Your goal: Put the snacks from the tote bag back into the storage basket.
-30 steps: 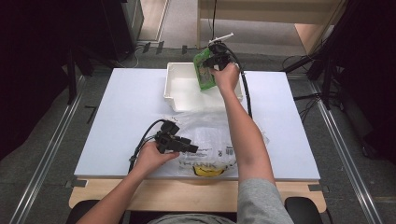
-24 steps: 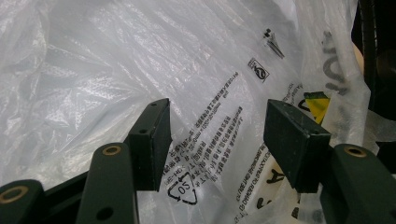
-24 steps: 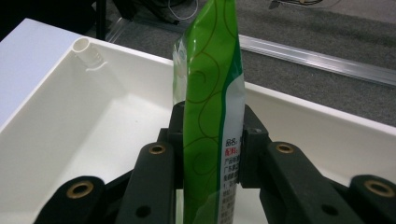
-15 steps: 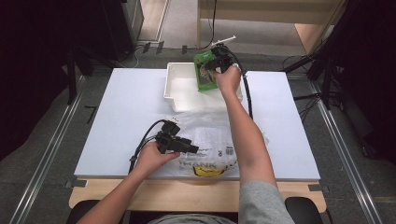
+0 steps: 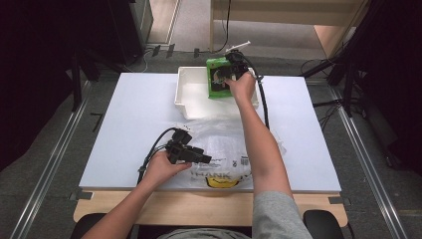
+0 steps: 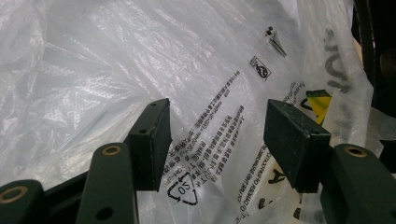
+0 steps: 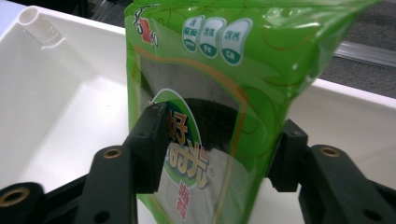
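A green snack pouch [image 5: 215, 82] [image 7: 219, 60] stands upright at the far side of the white bin [image 5: 189, 102] [image 7: 60, 116]. My right gripper [image 5: 224, 75] [image 7: 219, 140] reaches into the bin with the pouch between its jaws. The jaws have just been opening and now stand wide at the pouch's two edges without squeezing it. Near the table's front edge, my left gripper [image 5: 206, 159] [image 6: 215, 126] is open and rests over a crumpled clear plastic bag [image 5: 226, 144] [image 6: 116, 60]. Printed film lies under its gap, with nothing pinched.
The plastic bag spreads over the front middle of the white table [image 5: 124, 124], under the person's right forearm [image 5: 259, 144]. A yellow print [image 5: 219, 183] shows at its near end. Black cables trail from both grippers. The bin's left half is bare.
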`<state>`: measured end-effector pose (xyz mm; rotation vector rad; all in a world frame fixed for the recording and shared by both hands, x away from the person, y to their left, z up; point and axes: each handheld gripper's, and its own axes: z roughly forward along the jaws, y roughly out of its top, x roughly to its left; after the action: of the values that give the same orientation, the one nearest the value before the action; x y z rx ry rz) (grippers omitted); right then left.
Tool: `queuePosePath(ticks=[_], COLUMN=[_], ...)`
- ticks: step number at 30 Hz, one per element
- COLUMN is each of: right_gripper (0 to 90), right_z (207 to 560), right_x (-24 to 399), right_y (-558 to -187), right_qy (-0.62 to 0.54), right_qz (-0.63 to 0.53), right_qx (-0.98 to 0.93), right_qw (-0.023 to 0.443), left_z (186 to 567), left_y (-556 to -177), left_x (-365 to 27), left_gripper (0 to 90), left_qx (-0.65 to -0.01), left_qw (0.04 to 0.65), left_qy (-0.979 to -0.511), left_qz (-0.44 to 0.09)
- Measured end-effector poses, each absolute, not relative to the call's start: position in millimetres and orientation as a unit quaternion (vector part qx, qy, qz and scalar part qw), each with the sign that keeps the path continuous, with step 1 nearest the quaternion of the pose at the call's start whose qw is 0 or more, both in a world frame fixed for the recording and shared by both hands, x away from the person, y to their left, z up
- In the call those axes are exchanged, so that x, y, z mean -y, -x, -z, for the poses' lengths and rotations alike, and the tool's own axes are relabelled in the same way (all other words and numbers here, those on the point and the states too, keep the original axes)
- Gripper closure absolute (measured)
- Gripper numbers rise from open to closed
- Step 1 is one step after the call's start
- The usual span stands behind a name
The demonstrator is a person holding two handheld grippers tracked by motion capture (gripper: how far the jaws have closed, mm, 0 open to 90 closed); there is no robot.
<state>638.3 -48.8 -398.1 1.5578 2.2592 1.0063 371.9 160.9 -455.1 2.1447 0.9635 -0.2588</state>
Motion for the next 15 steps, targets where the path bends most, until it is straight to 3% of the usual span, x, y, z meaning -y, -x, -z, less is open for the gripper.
queuePosePath(ticks=[8,15], right_gripper=[38.3,36.5], right_z=[403.2,405.1], right_x=[48.3,48.9], right_y=[-640.6,-642.3], right_qy=[-0.531,-0.538], right_qz=[-0.342,-0.345], right_qx=[-0.768,-0.762], right_qw=[0.105,0.103], left_z=[454.4,455.4], left_y=[-371.3,-371.1], left_x=[-160.8,-159.9], left_gripper=[42.4,42.3], left_qx=[-0.375,-0.375], left_qw=[0.378,0.377], left_qy=[-0.841,-0.842], left_qz=[0.096,0.096])
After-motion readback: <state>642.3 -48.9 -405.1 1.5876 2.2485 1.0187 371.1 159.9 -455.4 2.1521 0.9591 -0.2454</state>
